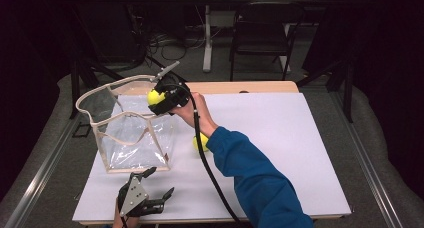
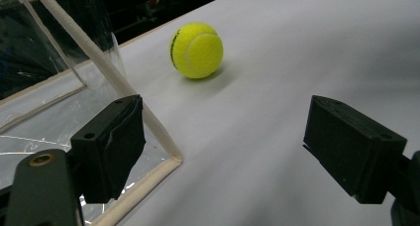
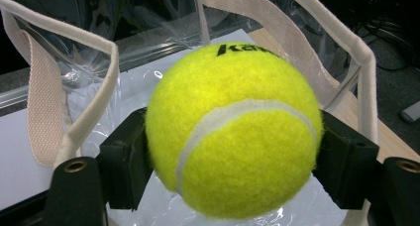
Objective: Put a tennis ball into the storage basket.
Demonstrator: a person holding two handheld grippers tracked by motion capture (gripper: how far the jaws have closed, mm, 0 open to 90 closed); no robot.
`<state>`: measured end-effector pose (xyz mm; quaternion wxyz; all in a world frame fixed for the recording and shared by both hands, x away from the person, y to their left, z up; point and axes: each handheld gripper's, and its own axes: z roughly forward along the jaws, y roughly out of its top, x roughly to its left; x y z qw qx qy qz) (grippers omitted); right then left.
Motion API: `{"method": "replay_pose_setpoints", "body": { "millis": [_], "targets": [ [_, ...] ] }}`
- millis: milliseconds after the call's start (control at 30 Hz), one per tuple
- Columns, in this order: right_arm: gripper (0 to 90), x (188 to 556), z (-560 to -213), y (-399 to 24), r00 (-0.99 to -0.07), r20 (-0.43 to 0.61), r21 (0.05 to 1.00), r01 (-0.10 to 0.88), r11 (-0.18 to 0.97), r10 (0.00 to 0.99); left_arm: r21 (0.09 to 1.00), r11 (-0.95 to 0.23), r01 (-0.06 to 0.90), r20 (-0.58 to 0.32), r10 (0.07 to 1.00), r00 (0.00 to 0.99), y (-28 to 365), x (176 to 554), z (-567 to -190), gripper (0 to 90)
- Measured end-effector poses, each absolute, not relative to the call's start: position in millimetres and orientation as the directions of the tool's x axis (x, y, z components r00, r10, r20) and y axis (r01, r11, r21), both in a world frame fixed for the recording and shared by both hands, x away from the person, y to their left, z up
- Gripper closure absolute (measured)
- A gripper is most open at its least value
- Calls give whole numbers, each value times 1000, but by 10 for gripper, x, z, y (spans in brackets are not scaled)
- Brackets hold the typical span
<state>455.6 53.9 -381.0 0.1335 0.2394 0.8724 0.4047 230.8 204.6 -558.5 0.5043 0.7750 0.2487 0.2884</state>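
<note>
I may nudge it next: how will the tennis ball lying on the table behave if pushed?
The loose tennis ball is round and rests free on the smooth white table, so it would probably roll away readily. Its felt likely grips pads well, as the right gripper holds another.

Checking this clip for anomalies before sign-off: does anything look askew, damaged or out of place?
Nothing looks damaged or spilled. The clear plastic tote bag with beige webbing trim stands upright, its rim bowed unevenly. The right gripper holds a yellow tennis ball at the bag's opening; a second yellow tennis ball lies on the white table.
</note>
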Motion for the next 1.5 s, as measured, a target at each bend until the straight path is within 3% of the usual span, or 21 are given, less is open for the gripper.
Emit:
{"method": "replay_pose_setpoints", "body": {
  "millis": [333,500,900,1500],
  "targets": [
    [245,4559,-3832,572,-841,-58,760,312,570,537,925,-369,94,197,675,711,2052,2306,-5581,161],
    [143,4550,-3801,543,-830,-56,778,312,546,555,924,-371,92,200,675,710,2058,2306,-5580,161],
    [71,4486,-3650,274,-836,-19,828,294,477,549,925,-369,94,197,675,711,2053,2303,-5580,161],
    [61,4309,-3609,-128,-854,-12,841,273,467,521,925,-368,92,198,675,711,2047,2302,-5580,161]
  ]
}}
